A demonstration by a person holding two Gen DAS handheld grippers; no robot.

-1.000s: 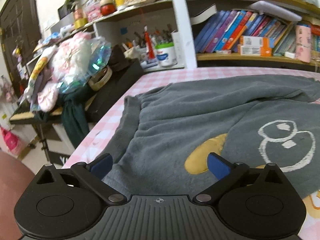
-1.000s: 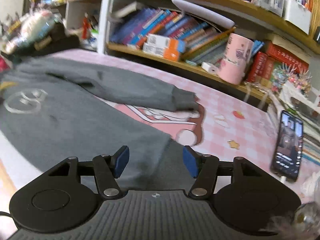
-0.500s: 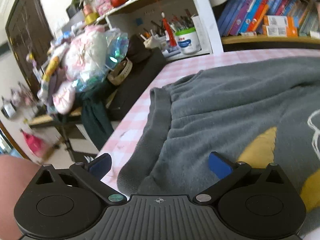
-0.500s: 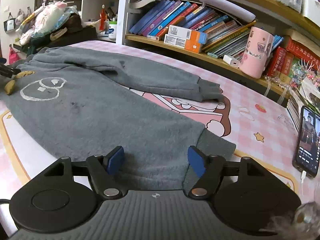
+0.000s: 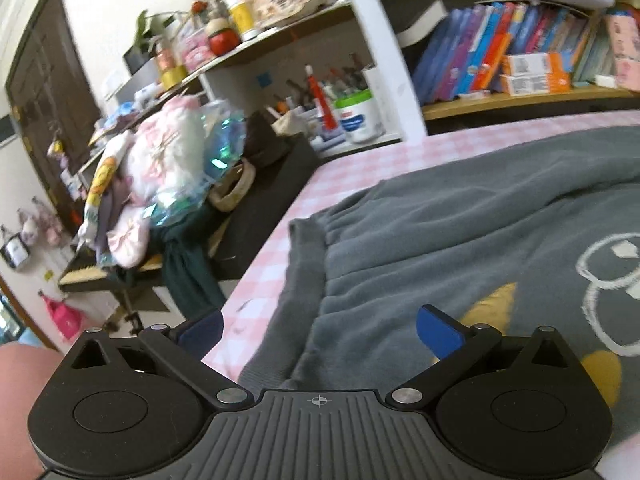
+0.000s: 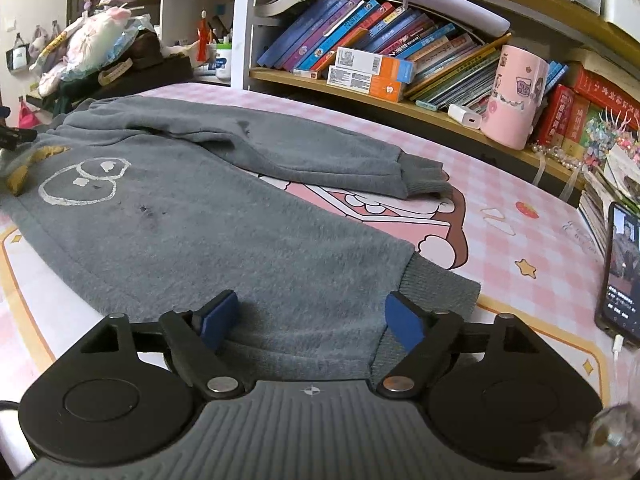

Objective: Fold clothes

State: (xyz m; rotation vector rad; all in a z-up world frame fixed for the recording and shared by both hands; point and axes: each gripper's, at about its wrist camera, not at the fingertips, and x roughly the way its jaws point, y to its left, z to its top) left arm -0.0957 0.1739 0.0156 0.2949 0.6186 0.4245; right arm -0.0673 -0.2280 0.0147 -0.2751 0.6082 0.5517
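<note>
Grey fleece pants (image 6: 224,216) lie spread flat on my table, which has a pink checked cloth (image 6: 516,184) with cartoon pictures on it. One leg runs toward my right tongs and ends in a ribbed cuff (image 6: 436,292). The other leg lies farther back, near the bookshelf, and its own cuff (image 6: 424,180) rests on the pink cartoon. A white outline drawing (image 6: 80,184) sits on the cloth of the pants near the waist end, with yellow patches beside it.

My right tongs (image 6: 312,316) are spread wide and hold nothing. Their blue pads (image 6: 218,318) sit low over the near leg, one pad on each side of it, right by the cuff. I cannot tell if they touch the cloth.

My left tongs (image 5: 318,332) are spread wide too, with nothing between them. They sit over the gathered waistband (image 5: 306,264) at the table's left edge, and one blue pad (image 5: 438,334) is next to a yellow patch (image 5: 494,306).

A phone (image 6: 622,272) lies on the table off to my right, well apart from the pants. A pink cup (image 6: 514,96) stands on the shelf with the books (image 6: 360,36).
</note>
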